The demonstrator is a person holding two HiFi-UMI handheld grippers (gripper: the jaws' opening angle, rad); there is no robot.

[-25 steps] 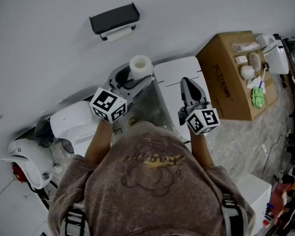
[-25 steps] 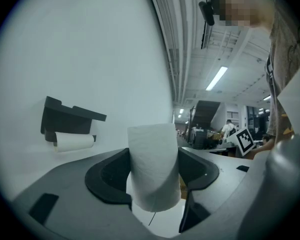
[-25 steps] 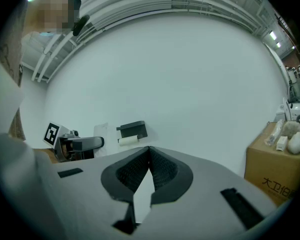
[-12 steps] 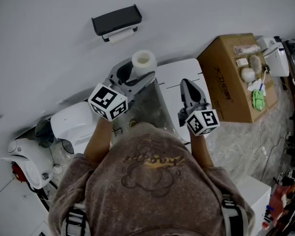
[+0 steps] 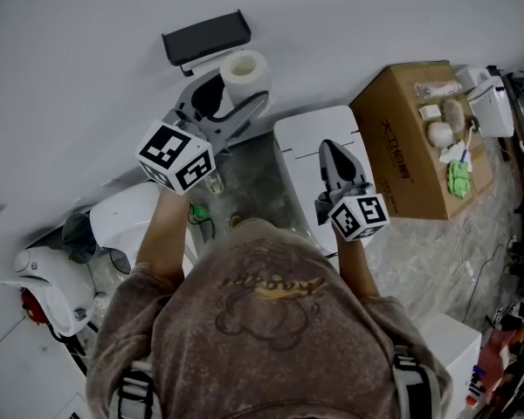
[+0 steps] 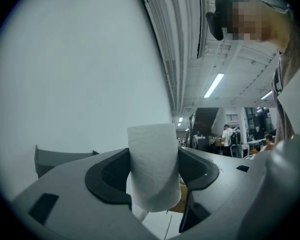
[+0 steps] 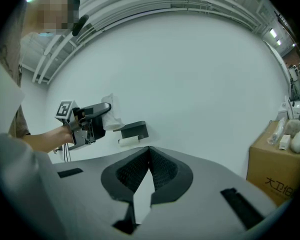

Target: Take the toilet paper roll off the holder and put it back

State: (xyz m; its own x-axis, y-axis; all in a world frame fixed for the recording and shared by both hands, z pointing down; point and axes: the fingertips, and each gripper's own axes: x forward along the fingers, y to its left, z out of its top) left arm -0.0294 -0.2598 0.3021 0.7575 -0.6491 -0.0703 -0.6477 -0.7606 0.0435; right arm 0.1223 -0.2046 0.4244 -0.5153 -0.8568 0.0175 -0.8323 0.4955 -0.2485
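The left gripper (image 5: 237, 94) was shut on the roll (image 5: 246, 72); in the left gripper view its fingers (image 6: 107, 176) stood fairly wide and pressed the roll (image 6: 152, 169) from both sides, with the roll upright and its top above the jaws; the gripper pointed level at the wall (image 5: 87, 77).

In the head view the roll sat at about 4 o'clock of the holder (image 5: 206, 36), just beside it; whether the two touched I could not tell; a white bar (image 5: 195, 61) showed under the holder's dark shelf.

In the right gripper view the holder (image 7: 132, 130) was on the wall at 12 o'clock of the jaws, with the left gripper (image 7: 97, 118) and the roll (image 7: 110, 115) at its 9 o'clock.

The right gripper (image 5: 330, 149) was at about 5 o'clock of the roll, well apart from it, over a white panel (image 5: 310, 133); the right gripper (image 7: 149, 156) had its jaws together at the tips, with nothing between them.

A box (image 5: 410, 138) stood at 3 o'clock of the right gripper, with small things on its top; the box (image 7: 277, 169) also showed at 3 o'clock in the right gripper view.
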